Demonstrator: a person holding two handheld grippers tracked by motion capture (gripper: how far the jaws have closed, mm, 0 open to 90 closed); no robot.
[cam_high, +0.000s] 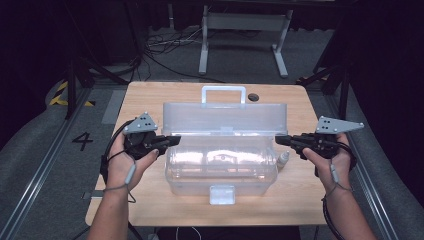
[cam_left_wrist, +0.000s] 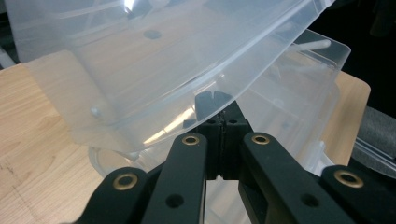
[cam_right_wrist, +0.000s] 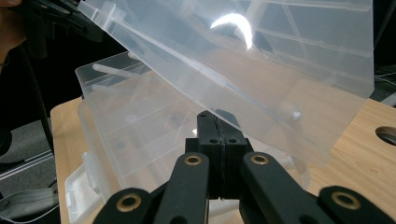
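In the high view, the person's forearms rise from the bottom edge; the left gripper (cam_high: 167, 142) and right gripper (cam_high: 283, 140), both pressed together and holding nothing, meet the two ends of the clear plastic box (cam_high: 220, 172) in mid-frame. Its lid (cam_high: 225, 117) stands half open. The left gripper view shows the lid's edge resting above the closed jaws. The right gripper view shows the same, so closing is probably still ahead.

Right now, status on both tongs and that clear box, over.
Left tongs shut at the left end of the clear plastic hinged storage box. Right tongs shut at its right end. Lid raised. Small white bottle beside the box's right side.
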